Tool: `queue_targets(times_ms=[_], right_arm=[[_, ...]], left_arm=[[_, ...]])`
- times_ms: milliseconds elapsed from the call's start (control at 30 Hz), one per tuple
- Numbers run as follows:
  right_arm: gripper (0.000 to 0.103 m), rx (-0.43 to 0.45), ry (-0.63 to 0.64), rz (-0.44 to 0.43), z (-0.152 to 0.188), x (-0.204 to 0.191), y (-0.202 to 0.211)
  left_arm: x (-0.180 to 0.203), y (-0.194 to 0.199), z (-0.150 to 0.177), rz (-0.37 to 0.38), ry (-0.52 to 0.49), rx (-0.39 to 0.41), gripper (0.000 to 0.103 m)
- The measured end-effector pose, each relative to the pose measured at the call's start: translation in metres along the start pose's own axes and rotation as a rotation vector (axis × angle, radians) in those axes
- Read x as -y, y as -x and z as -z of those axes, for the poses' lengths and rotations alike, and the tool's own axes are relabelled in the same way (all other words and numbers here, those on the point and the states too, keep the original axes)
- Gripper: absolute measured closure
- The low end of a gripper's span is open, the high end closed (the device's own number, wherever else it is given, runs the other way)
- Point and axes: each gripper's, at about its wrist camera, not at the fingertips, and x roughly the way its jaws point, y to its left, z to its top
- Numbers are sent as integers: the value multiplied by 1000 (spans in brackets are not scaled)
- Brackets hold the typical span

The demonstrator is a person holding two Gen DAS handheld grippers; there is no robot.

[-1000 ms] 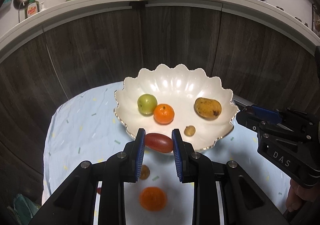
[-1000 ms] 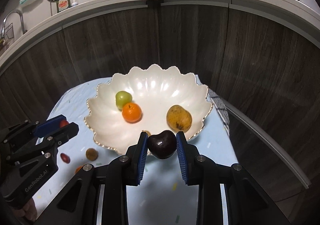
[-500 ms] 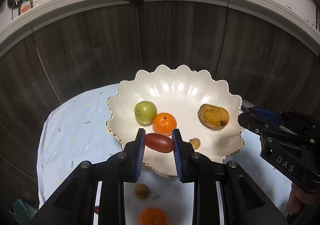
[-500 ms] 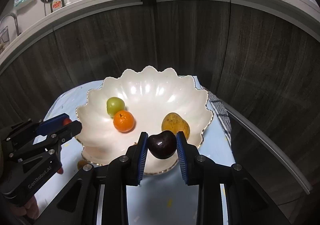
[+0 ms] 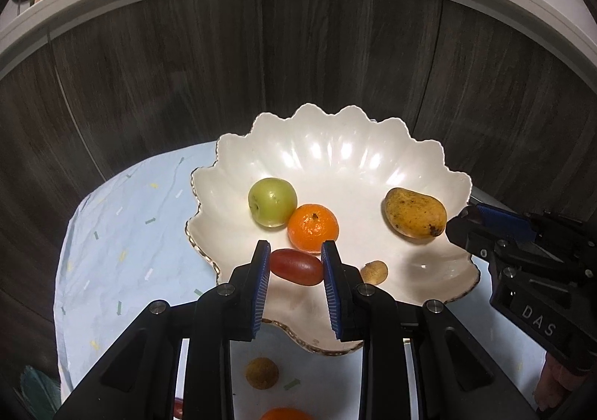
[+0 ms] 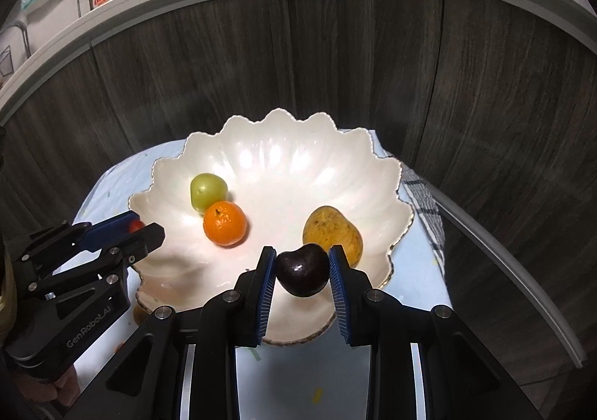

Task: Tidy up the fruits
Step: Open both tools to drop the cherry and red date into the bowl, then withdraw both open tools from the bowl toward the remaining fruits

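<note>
A glossy white bowl [image 5: 335,159] with a scalloped, gilt-edged rim sits on the tabletop [image 5: 123,241], which is draped in a pale blue cloth flecked with small confetti marks; everything else is placed from this bowl. Inside it, toward its left, a smooth green apple [image 5: 272,201] touches a dimpled orange mandarin [image 5: 313,226], and toward its right lies a speckled yellow mango [image 5: 415,212]; a small tan, rough-skinned fruit [image 5: 374,272] rests near the front. The left tongs [image 5: 296,267] reach over the bowl's near rim, their ribbed blue pads clenched on an oblong, shiny red grape [image 5: 296,267] held above the bowl's floor. The right tongs [image 6: 302,275] also hang over the near rim, right of centre, clamped on a dark, glossy heart-shaped cherry [image 6: 302,275] just in front of the mango. White lettering reads "DAS" on the right tongs' black body and "GenRobot.AI" on the left's. Outside the bowl's front edge lie a brown, rough round fruit [image 5: 262,367] and part of another orange fruit [image 5: 287,414].
</note>
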Motion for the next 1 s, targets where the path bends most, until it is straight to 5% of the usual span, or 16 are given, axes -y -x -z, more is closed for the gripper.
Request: queue_targets(times_ms=[133,200,500,1000], right_arm=[[72,0,4,1,-1,-1,0],[59,-4,-7,8,-1,1,1],[34,32,-22,37,-1,1,16],[33,84,-7,32,-2,-15,51]], left_arm=[[1,1,0,-5,3,-1,58],[0,3,1,-15,5,1,52],[-7,20,1,-66,37,30,23],[-19,62,6,-134,66,83,9]])
